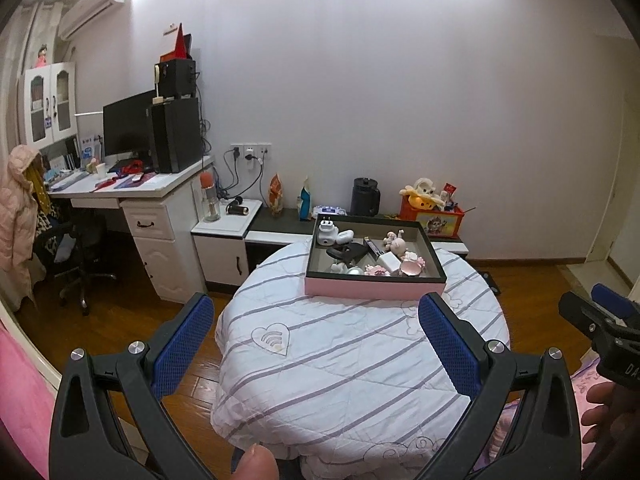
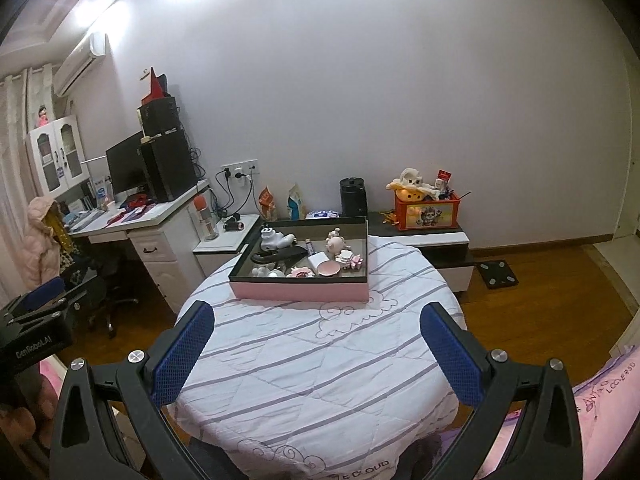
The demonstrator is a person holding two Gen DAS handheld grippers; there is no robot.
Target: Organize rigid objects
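Both grippers held back over the near edge of the round table (image 1: 360,360), both empty. Left gripper (image 1: 316,344) spread wide, nothing between the pads. Right gripper (image 2: 318,350) likewise released, nothing held.

Task's things all sit in the tray (image 1: 376,286), pink-sided, dark rim, straight ahead of both grippers at the far side of the table, well apart from the fingertips. Inside: plug (image 1: 327,233), black clip (image 1: 347,251), white box (image 1: 389,261), pink dish (image 1: 412,269), pig figure (image 1: 396,245), small pink flower pieces (too small to name one by one). Table cloth around the tray is bare, nothing loose on it.

Key relation: tray's long axis runs left-right across the grippers' line of reach. From the left gripper it lies ahead and a bit right; from the right gripper ahead and a bit left. Neither is clearly nearer. Judgement: plug and clip side falls to the left gripper, dish and flowers to the right.

Scene fits two stages: items heaped in the tray waiting to be sorted out, or items already gathered into it. Cannot tell which.

Writing: "GenRoboLAI" or similar on the left gripper body seen from right wrist; "CLOUD" on the cloth hem; other stitched text on pink bedding unreadable
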